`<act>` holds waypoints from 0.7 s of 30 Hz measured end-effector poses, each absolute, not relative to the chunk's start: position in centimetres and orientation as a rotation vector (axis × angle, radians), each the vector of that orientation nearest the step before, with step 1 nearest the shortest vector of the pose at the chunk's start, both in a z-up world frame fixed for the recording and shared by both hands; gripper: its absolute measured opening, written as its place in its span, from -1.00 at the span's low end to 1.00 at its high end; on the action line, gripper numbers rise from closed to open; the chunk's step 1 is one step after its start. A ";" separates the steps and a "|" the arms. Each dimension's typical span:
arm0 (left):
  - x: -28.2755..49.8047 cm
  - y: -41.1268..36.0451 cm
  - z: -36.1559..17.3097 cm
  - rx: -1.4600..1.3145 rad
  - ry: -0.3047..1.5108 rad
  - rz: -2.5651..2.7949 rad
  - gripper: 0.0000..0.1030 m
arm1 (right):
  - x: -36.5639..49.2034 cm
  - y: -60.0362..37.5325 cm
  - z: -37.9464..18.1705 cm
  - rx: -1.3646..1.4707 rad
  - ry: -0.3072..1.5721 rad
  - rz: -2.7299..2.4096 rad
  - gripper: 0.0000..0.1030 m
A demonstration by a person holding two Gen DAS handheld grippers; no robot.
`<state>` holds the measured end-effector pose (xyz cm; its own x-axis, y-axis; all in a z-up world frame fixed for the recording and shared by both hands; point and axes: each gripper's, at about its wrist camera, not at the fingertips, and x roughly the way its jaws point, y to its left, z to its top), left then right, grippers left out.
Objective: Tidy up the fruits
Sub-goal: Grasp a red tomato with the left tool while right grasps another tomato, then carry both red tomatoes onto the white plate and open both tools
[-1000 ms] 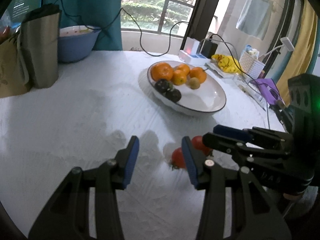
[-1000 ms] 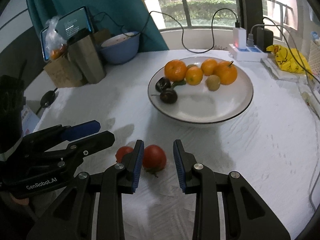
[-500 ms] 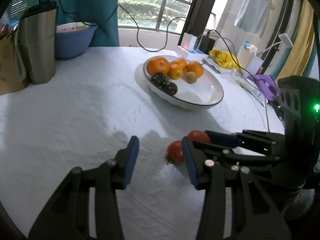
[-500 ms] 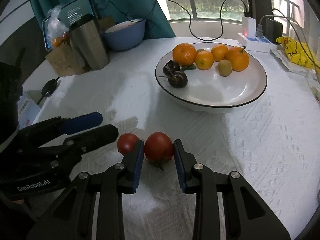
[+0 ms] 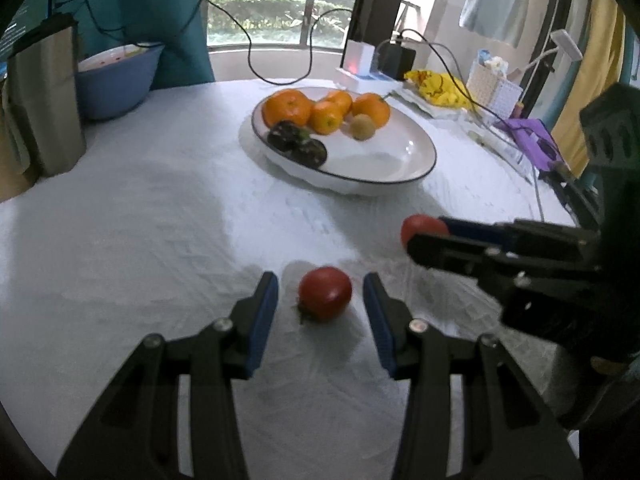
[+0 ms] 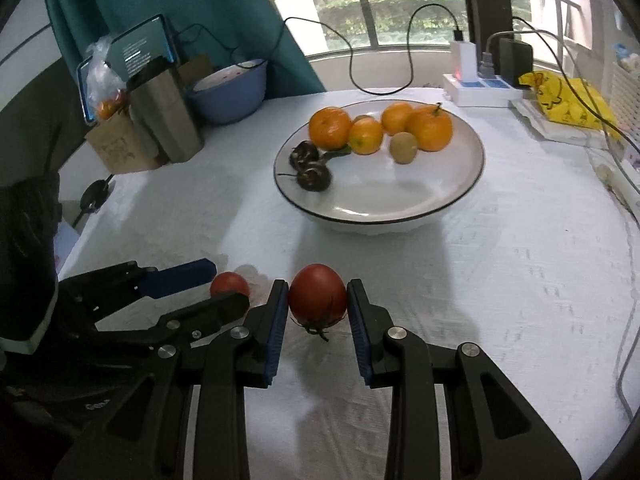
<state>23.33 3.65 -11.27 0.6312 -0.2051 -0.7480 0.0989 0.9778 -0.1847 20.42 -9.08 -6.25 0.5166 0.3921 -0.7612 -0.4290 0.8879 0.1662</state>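
Pinching one tomato (image 6: 318, 294) in my right tongs (image 6: 318, 312) above the desk (image 6: 500, 280); my left tongs (image 5: 320, 312) sit spread around the other tomato (image 5: 325, 293), untouched; the plate (image 6: 440, 200) lies beyond.

A white textured cloth (image 6: 500, 280) covers the table. At its far left stand a steel tumbler (image 6: 166, 116), a brown paper bag (image 6: 116, 146) and a blue bowl (image 6: 230, 94), with a lit phone (image 6: 132, 54) propped behind them. By the window a white power strip (image 6: 478, 88) carries plugged chargers and black cables. A yellow bag (image 6: 568, 100) lies at the right edge.
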 end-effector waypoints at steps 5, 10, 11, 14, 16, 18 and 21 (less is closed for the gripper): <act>23.6 3.2 -11.6 -0.118 0.888 -0.187 -0.35 | 20.6 -10.0 -5.8 -0.032 0.892 0.484 -0.38; 23.6 2.8 -11.5 -0.111 0.891 -0.203 -0.44 | 20.7 -10.5 -5.5 -0.026 0.885 0.485 -0.38; 23.7 2.7 -11.5 -0.112 0.891 -0.208 -0.44 | 20.8 -10.5 -5.4 -0.026 0.884 0.487 -0.38; 23.8 2.2 -11.0 -0.105 0.882 -0.219 -0.44 | 20.9 -10.8 -5.2 -0.022 0.878 0.489 -0.38; 23.9 1.9 -10.6 -0.104 0.876 -0.227 -0.44 | 21.0 -10.9 -5.0 -0.019 0.873 0.487 -0.38; 24.1 1.5 -10.2 -0.102 0.868 -0.238 -0.44 | 21.1 -11.3 -4.7 -0.015 0.867 0.485 -0.38; 24.4 1.0 -9.5 -0.096 0.857 -0.247 -0.44 | 21.3 -11.8 -4.4 -0.009 0.860 0.480 -0.38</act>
<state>24.42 1.02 -9.52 0.6283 -0.2538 -0.7354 0.1766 0.9671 -0.1829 21.29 -11.83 -4.36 0.5529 0.4026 -0.7295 -0.4100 0.8936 0.1824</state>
